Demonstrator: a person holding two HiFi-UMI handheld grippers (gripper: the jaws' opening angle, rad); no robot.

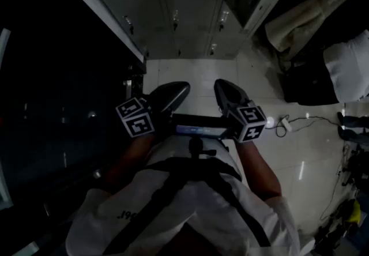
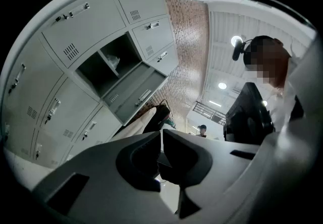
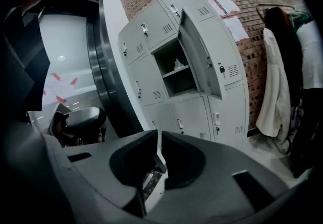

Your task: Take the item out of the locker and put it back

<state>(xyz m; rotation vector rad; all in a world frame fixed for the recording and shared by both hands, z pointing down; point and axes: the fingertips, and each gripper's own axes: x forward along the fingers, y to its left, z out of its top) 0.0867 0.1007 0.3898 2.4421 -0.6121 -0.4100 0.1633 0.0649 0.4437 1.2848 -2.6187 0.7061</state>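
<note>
A grey bank of lockers (image 3: 166, 51) stands ahead against a brick wall. One locker (image 3: 176, 69) is open, its door (image 3: 202, 61) swung to the right. On its shelf lies a small pale item (image 3: 177, 63); it also shows in the left gripper view, the item (image 2: 112, 60) inside the open compartment. My left gripper (image 2: 160, 134) and right gripper (image 3: 157, 137) are both well short of the lockers, jaws together with nothing between them. In the head view the left gripper (image 1: 181, 89) and right gripper (image 1: 222, 85) are held side by side in front of my body over the tiled floor.
A white coat (image 3: 275, 92) and dark clothes hang on a rack right of the lockers. A steel door frame (image 3: 101, 66) stands to their left. A black bag (image 1: 308, 85) and a cable with a plug (image 1: 285, 124) lie on the floor at right. A person (image 2: 202, 129) stands far off.
</note>
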